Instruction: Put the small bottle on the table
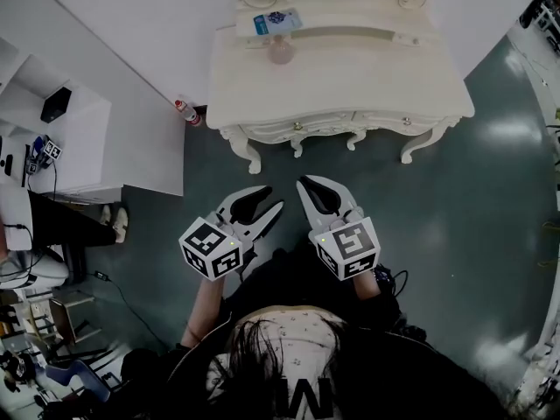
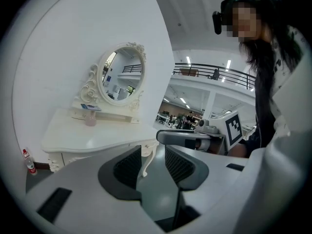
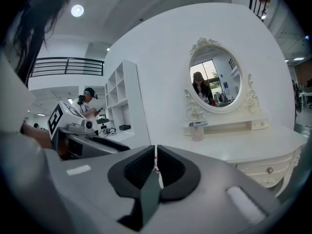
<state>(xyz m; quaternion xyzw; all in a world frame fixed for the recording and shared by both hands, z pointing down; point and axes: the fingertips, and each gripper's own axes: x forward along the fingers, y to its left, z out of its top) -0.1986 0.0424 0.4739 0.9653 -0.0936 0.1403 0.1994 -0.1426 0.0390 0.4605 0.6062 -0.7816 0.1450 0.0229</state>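
A small clear bottle with a red label (image 1: 186,112) stands on the floor by the wall, just left of the white dressing table (image 1: 350,86); it also shows low at the left of the left gripper view (image 2: 29,162). A pink bottle (image 1: 280,51) sits on the table top under the mirror shelf. Both grippers hover over the dark floor in front of the table, apart from both bottles. My left gripper (image 1: 273,199) is open, its jaws (image 2: 153,155) holding nothing. My right gripper (image 1: 304,182) is shut and holds nothing (image 3: 156,152).
An oval mirror (image 2: 121,74) tops the dressing table, with a blue and white box (image 1: 276,22) on its shelf. A white shelf unit (image 1: 61,147) stands at the left, with someone's feet (image 1: 114,221) and cables beside it. The table's curved legs (image 1: 249,156) reach the floor.
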